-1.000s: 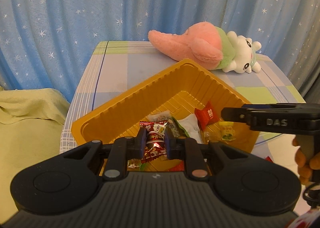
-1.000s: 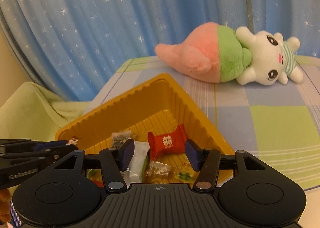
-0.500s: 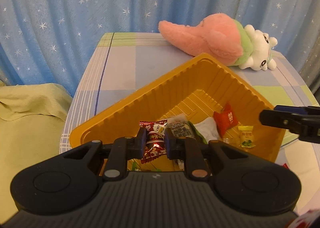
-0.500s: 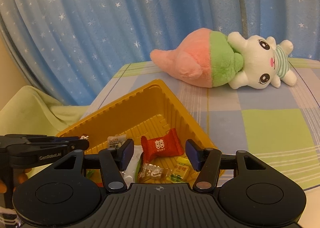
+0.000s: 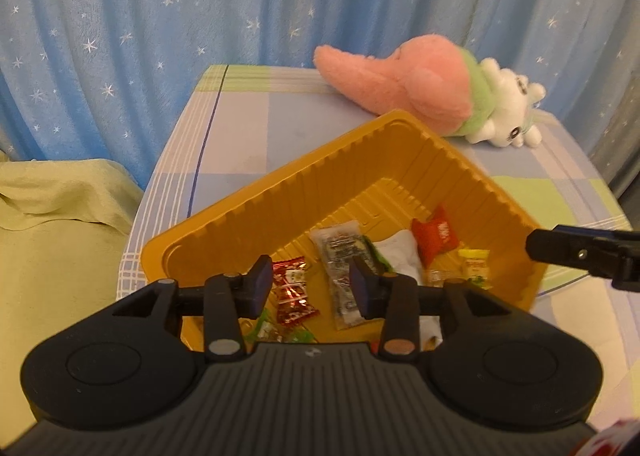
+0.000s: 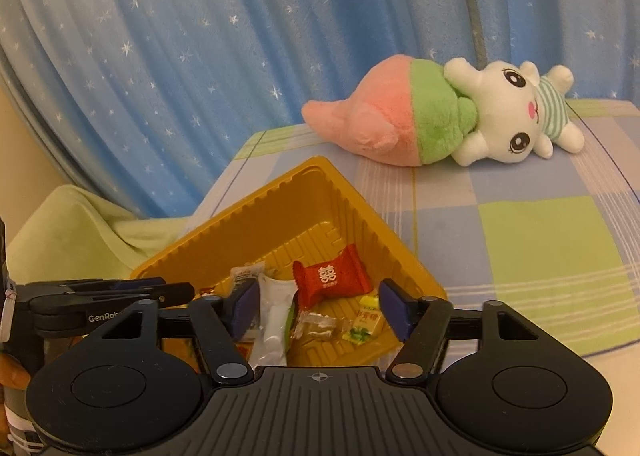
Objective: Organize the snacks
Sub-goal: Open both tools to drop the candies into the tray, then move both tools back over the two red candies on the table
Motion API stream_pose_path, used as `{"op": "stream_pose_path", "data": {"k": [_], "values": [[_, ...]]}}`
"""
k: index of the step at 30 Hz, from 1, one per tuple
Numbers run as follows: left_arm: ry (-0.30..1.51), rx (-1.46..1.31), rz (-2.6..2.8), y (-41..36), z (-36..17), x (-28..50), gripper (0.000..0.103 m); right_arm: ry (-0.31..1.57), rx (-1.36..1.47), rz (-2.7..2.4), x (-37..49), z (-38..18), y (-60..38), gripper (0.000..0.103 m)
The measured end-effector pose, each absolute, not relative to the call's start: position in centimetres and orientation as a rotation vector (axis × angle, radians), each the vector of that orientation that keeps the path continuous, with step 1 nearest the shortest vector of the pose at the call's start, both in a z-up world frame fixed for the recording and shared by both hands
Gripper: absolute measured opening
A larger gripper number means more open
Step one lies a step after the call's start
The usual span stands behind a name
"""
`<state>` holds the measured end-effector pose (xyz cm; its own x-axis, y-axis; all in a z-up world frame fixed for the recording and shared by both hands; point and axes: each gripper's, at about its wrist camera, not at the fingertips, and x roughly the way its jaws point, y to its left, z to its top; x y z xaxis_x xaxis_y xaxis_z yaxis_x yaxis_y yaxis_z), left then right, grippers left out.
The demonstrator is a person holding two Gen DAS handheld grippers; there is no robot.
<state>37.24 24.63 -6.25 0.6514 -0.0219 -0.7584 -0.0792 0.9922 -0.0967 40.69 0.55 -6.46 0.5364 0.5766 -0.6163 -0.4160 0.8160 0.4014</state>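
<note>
Left gripper (image 5: 310, 280) opening – nothing pinched. Shiny red-and-white candy wrapper (image 5: 294, 292) seen between jaws at 11 o'clock in ribbed yellow plastic tray (image 5: 280, 192), long axis pointing away. Right gripper (image 6: 316, 306) opening, empty – further off.

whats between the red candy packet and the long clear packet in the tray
A white packet lies between the red candy packet and the long clear packet in the yellow tray; the left wrist view shows it.

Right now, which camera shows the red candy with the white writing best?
The right wrist view: the red candy faces the camera, unblocked, its white symbol clear, lying in the yellow tray. The left wrist view shows it farther off, turned sideways, the print blurred.
</note>
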Motion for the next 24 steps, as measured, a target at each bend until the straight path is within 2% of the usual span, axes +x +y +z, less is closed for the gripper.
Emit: {"op": "stream_pose_path", "data": {"k": [4,13,24], "values": [[0.833,-0.132,0.019,24.0,-4.8,35.8,0.051,0.806,0.235,0.593,39.6,-5.9,-0.3,0.075],[0.797,-0.128,0.000,22.0,-2.3,31.9,0.053,0.787,0.299,0.572,36.6,-4.4,-3.1,0.081],[0.792,-0.127,-0.054,18.9,-0.6,26.6,0.055,0.765,0.327,0.533,31.1,-3.2,-7.3,0.082]]}}
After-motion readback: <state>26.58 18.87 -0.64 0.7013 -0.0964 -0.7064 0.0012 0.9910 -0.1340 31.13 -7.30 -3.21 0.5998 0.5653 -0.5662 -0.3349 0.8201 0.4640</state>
